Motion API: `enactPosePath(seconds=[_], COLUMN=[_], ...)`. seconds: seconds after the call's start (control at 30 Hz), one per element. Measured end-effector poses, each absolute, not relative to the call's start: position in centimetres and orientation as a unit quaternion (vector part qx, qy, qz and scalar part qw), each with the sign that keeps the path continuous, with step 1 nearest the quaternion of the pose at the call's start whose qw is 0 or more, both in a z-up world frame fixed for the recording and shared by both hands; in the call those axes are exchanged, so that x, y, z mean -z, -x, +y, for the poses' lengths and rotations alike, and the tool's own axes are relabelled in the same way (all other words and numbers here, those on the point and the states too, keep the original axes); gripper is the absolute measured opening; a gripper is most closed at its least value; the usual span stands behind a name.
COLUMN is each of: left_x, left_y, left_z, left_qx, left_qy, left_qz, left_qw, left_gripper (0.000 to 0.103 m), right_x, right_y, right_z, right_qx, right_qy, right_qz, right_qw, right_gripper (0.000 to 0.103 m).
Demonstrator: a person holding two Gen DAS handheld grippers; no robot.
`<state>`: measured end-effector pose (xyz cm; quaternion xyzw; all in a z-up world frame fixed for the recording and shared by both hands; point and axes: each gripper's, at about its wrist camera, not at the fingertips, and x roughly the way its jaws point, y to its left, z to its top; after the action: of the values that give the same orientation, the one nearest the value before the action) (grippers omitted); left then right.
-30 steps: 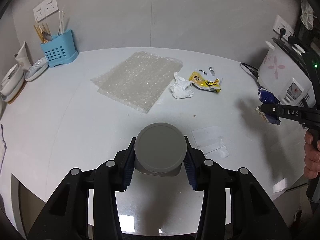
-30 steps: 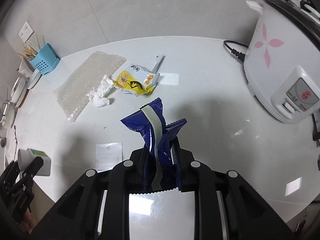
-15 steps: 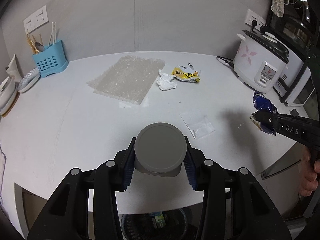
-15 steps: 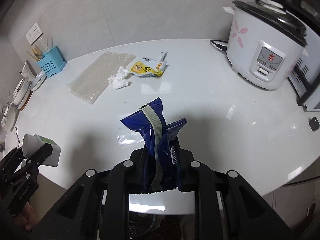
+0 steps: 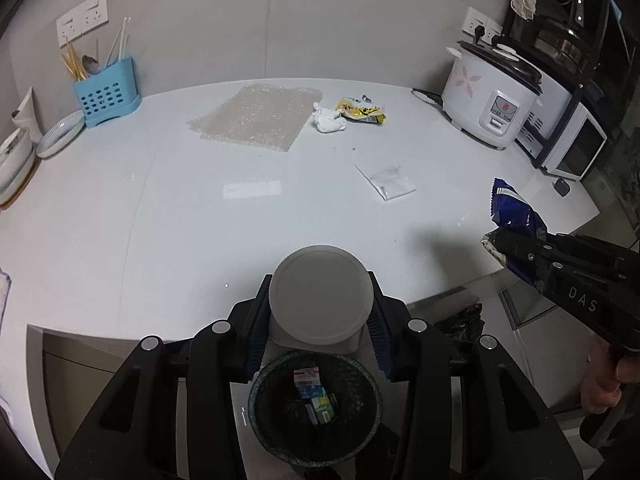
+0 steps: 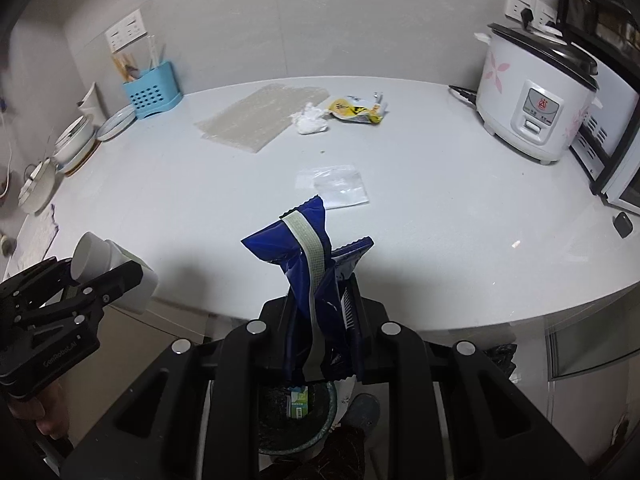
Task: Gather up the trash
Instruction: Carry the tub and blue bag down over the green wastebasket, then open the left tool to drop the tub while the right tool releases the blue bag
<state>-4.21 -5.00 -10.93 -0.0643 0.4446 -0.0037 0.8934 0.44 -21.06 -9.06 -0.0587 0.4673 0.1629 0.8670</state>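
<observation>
My left gripper (image 5: 320, 312) is shut on a white jar with a grey ribbed lid (image 5: 321, 293), held over the dark mesh trash bin (image 5: 276, 436) that stands on the floor below the counter edge. Small cartons (image 5: 314, 396) lie in the bin. My right gripper (image 6: 324, 312) is shut on a crumpled blue snack wrapper (image 6: 300, 248); the same bin (image 6: 276, 436) shows under it. On the white counter (image 5: 140, 220) lie a bubble-wrap sheet (image 5: 256, 118), a crumpled white tissue (image 5: 328, 120), a yellow wrapper (image 5: 362, 111) and a clear plastic bag (image 5: 390, 183).
A white rice cooker (image 5: 490, 100) and a microwave (image 5: 576, 144) stand at the right. A blue utensil holder (image 5: 106, 94) and bowls (image 5: 16, 160) sit at the left. A black bag (image 5: 466, 320) lies on the floor beside the bin.
Both grippers have drawn back from over the counter past its front edge, carrying the jar and the blue wrapper. The trash bin has come into view beneath them.
</observation>
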Motion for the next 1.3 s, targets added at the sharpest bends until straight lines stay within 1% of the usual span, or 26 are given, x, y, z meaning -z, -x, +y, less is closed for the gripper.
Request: enactPosePath(seconds=[0.13,0.37,0.57,0.7,1.03,1.3], left_x=[12.1,14.8,18.5,22.1,33.1,40.6], left_y=[5.7,7.9,9.1,9.7,10.9,10.4], left_z=[-4.6,-4.2,-4.0,-3.9,-4.0,-3.9], left_qx=[0.005,0.008,0.007,0.003,-0.006,0.001], left_qy=[0.063,0.061,0.062,0.074,0.093,0.094], left_qz=[0.454,0.471,0.485,0.502,0.558,0.581], left_qw=[0.888,0.88,0.872,0.862,0.825,0.808], left_gripper=[0.042,0.042,0.042,0.042,0.042,0.042], right_x=[9.8,13.2,16.5,19.8,31.1,37.9], right_y=[1.8,5.4,7.6,8.5,9.3,9.7], right_z=[-19.9,-18.6,-18.5,-18.5,-18.7,-19.1], right_qx=[-0.175,-0.185,-0.202,-0.207,-0.2,-0.191], right_qy=[0.066,0.09,0.073,0.075,0.079,0.081], right_qz=[0.468,0.489,0.504,0.52,0.571,0.604], right_qw=[0.864,0.848,0.837,0.825,0.792,0.769], right_gripper=[0.019,0.019,0.019,0.019,0.019,0.019])
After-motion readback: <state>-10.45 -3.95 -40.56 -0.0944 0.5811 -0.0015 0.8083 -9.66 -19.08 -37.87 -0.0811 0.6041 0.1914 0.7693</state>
